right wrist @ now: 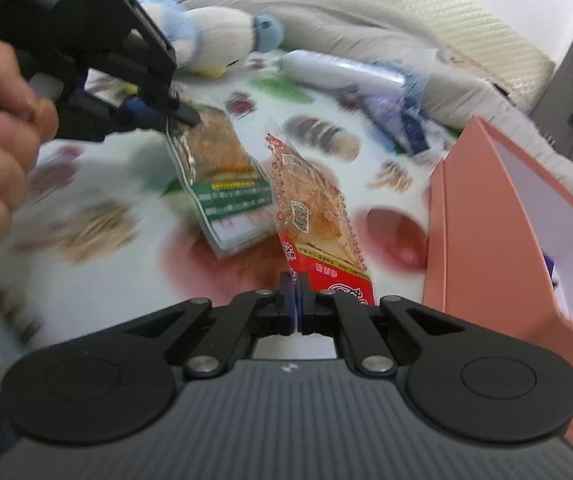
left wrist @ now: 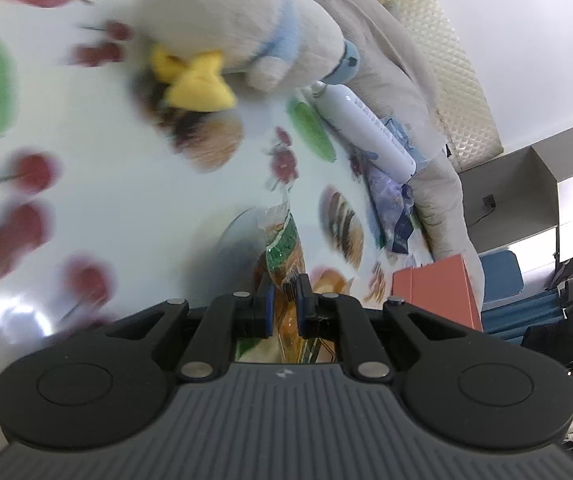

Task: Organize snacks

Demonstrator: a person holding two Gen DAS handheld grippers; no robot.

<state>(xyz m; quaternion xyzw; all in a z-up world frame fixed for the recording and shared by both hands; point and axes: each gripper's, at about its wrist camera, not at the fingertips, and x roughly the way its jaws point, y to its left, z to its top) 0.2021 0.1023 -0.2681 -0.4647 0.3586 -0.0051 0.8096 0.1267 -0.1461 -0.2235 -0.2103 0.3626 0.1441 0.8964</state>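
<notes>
Red snack packet (right wrist: 318, 204) hangs lengthwise, apparently upright.

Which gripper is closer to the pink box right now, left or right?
Right. The right gripper, shut on a red snack packet, hangs just beside the pink box. The left gripper, holding a green snack packet, is farther off, beyond the red packet.

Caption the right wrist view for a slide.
Both grippers carry snack packets, red and green, toward the pink box.
</notes>
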